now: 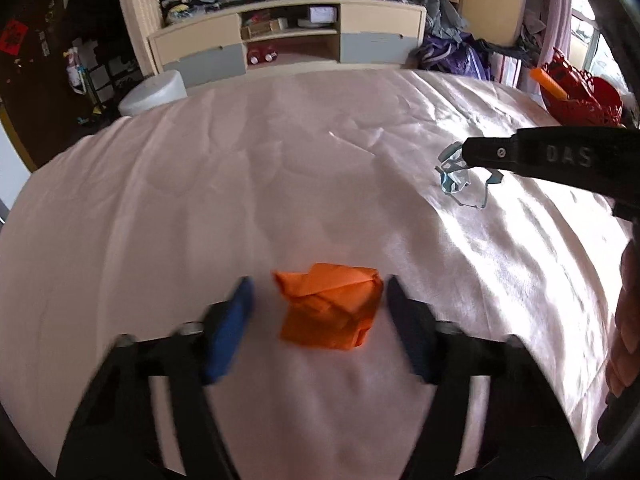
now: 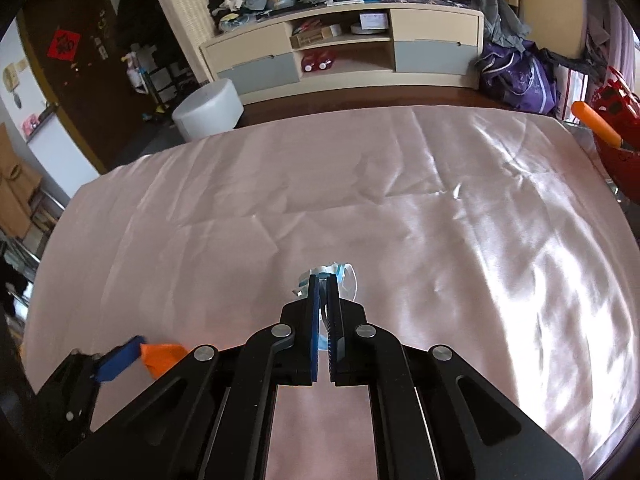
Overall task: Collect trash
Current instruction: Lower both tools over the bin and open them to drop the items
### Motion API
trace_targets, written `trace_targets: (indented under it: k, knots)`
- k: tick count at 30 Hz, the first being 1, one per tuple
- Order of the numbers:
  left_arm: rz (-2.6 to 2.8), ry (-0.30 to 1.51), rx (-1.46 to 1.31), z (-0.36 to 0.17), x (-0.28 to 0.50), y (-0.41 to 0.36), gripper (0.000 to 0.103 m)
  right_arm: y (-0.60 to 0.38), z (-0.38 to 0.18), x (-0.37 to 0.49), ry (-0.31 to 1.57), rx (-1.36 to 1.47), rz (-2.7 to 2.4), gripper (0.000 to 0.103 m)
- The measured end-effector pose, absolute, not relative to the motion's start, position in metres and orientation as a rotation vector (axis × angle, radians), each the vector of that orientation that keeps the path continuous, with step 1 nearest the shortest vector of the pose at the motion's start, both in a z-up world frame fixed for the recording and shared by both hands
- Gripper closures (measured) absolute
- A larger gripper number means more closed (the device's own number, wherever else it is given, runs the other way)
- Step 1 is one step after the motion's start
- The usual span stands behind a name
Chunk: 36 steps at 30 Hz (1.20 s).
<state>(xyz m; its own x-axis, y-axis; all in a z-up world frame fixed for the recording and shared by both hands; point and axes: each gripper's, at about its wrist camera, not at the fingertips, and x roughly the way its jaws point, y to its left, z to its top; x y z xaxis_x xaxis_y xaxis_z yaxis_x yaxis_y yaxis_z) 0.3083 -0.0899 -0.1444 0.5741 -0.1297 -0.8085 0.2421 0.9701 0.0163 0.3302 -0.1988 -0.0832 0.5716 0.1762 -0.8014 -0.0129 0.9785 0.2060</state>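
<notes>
A wrinkled pink sheet [image 2: 360, 200] covered the table, catching window light on its right side. Beyond the sheet's far edge stood a cream-and-grey cabinet [image 2: 344, 48] with clothes heaped on top and two red-capped bottles [image 2: 318, 62] on its lower open shelf. Left of the cabinet sat a white drum [image 2: 208, 114]; right of it lay purple bags [image 2: 520, 76].

Two pieces of trash lay on the sheet: one orange wad [image 1: 330, 308] and one clear wrapper [image 1: 454, 174] with teal print, well right of the wad.

At the sheet's right edge a red basket [image 1: 580, 96] held an orange stick [image 1: 548, 82].

The left gripper [image 1: 318, 304] was spread, its blue pads on either side of the wad, the right pad just beside it. The right gripper [image 2: 323, 280] was pressed together, pinching the wrapper.
</notes>
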Motion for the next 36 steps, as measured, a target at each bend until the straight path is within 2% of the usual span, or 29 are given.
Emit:
trace_targets:
  k: [1,2,3,8,14,22,27,36]
  knots:
    - [-0.220,0.934,0.132,-0.144,0.308,-0.092,0.053,-0.200,-0.084,0.329,0.958,0.183,0.113,0.098]
    - [-0.232,0.936,0.132,-0.143,0.308,-0.094,0.062,-0.201,-0.084,0.328,0.959,0.179,0.114,0.098]
    - [-0.240,0.937,0.132,-0.143,0.308,-0.096,0.063,-0.202,-0.084,0.327,0.960,0.175,0.115,0.098]
    - [-0.262,0.930,0.135,-0.132,0.293,-0.098,0.065,-0.206,-0.080,0.312,0.963,0.170,0.111,0.098]
    - [-0.257,0.895,0.128,-0.090,0.249,-0.082,0.065,-0.201,-0.052,0.269,0.942,0.157,0.111,0.098]
    - [-0.262,0.887,0.054,-0.039,0.154,-0.053,0.065,-0.176,-0.010,0.175,0.935,0.093,0.141,0.098]
    - [-0.254,0.912,-0.003,-0.037,0.095,-0.032,0.065,-0.161,-0.010,0.111,0.972,0.105,0.177,0.098]
    - [-0.205,0.965,-0.002,-0.083,0.009,-0.012,0.065,-0.135,-0.068,0.026,1.077,0.122,0.245,0.098]
